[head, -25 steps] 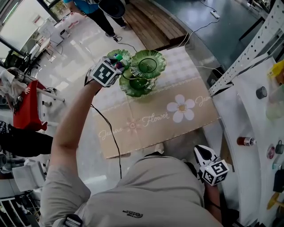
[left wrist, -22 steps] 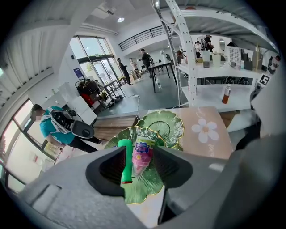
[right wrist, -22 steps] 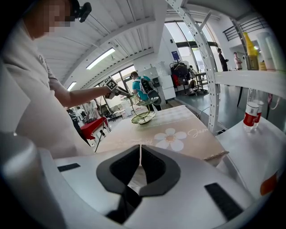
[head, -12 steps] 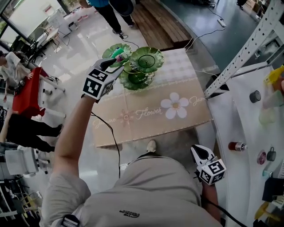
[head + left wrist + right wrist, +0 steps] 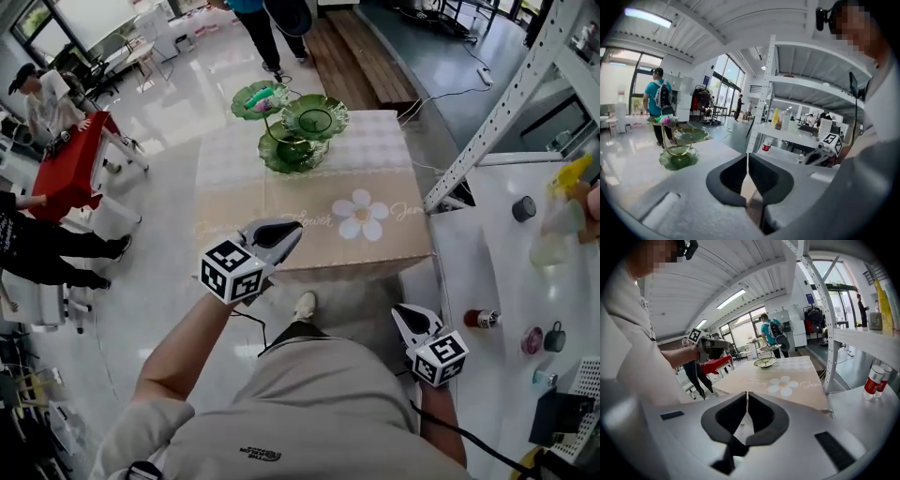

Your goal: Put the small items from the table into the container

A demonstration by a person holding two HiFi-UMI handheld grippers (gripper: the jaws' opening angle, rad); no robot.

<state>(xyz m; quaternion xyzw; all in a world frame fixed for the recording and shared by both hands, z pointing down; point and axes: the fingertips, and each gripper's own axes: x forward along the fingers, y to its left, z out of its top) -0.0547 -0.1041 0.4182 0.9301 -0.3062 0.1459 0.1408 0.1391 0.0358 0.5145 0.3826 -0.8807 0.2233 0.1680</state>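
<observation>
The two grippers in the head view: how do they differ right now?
The left gripper reaches forward to the table's near edge, its jaws closing with nothing between them. The right gripper hangs back by the person's hip, beside the white shelf, its jaws shut. Both are empty and carry a marker cube.

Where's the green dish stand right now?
In the head view, the green dish stand sits at the far end of the table, about mid-width, beyond the flower print on the cloth.
</observation>
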